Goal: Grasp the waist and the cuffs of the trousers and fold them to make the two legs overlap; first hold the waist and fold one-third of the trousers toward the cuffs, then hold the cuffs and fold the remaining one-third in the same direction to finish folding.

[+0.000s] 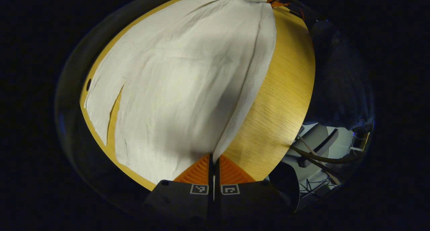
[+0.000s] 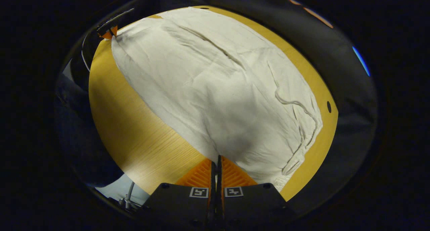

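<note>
both grippers pinch trousers (image 1: pixel 181 76)

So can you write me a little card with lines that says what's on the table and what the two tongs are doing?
Table: round wooden table
On it: pale trousers spread flat
Left tongs: closed, pinching the trousers' near edge
Right tongs: closed, pinching the trousers' edge at the other end
Drawstring: lying loose near the right tongs, so that end is the waist
Legs: edges of both show side by side in the left gripper view
Fold thirds: not yet done
</note>
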Action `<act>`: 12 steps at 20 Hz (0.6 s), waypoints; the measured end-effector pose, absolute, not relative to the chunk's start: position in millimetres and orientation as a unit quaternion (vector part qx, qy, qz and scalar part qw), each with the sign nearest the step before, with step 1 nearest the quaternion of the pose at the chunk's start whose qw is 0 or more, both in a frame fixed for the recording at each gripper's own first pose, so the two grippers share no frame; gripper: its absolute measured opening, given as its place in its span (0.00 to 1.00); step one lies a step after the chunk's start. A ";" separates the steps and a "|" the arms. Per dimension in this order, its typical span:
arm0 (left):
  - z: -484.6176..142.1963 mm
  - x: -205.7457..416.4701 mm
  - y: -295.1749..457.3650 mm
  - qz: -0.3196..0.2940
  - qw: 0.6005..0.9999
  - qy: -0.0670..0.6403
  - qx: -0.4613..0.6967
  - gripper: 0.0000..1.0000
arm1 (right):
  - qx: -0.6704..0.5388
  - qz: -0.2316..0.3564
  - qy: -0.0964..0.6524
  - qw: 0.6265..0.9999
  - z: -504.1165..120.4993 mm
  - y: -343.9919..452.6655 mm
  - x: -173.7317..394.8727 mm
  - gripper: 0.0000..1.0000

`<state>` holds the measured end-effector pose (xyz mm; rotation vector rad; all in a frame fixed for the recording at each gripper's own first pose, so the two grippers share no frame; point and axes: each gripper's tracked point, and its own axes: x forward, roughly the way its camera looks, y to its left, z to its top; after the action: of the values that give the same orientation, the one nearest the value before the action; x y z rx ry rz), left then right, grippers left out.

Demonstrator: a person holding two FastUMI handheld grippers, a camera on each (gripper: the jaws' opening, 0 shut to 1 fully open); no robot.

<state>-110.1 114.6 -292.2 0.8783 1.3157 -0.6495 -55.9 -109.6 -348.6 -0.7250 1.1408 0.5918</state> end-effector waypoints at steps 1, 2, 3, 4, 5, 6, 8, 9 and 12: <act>-282.0 -97.1 113.5 -0.270 0.670 0.572 0.388 0.00 | -0.316 0.255 0.516 0.754 -342.8 -107.8 -48.6 0.03; -272.5 -83.5 111.4 -0.257 0.683 0.561 0.391 0.00 | -0.300 0.239 0.511 0.769 -334.7 -106.1 -40.8 0.03; -261.3 -64.9 109.5 -0.240 0.697 0.547 0.397 0.00 | -0.284 0.223 0.501 0.786 -326.6 -104.1 -29.7 0.03; -249.3 -43.6 107.6 -0.220 0.713 0.531 0.402 0.00 | -0.269 0.207 0.492 0.802 -317.5 -103.0 -17.6 0.03; -237.8 -21.2 105.3 -0.198 0.729 0.517 0.403 0.00 | -0.254 0.190 0.480 0.818 -307.8 -100.5 -4.8 0.03; -227.5 0.9 100.9 -0.178 0.745 0.504 0.398 0.00 | -0.240 0.174 0.468 0.833 -298.0 -99.2 9.0 0.00; -207.9 47.9 87.5 -0.144 0.776 0.475 0.389 0.00 | -0.218 0.143 0.440 0.859 -280.8 -96.6 36.2 0.03; -199.0 72.0 81.2 -0.127 0.789 0.458 0.389 0.00 | -0.207 0.129 0.426 0.871 -271.7 -94.4 50.2 0.03; -179.6 142.3 61.0 -0.083 0.818 0.418 0.387 0.00 | -0.175 0.093 0.390 0.899 -251.8 -86.3 93.1 0.03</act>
<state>142.3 61.0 -179.6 0.8252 0.8898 -0.1771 93.1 -86.3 -251.8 -0.3633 0.8077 0.1920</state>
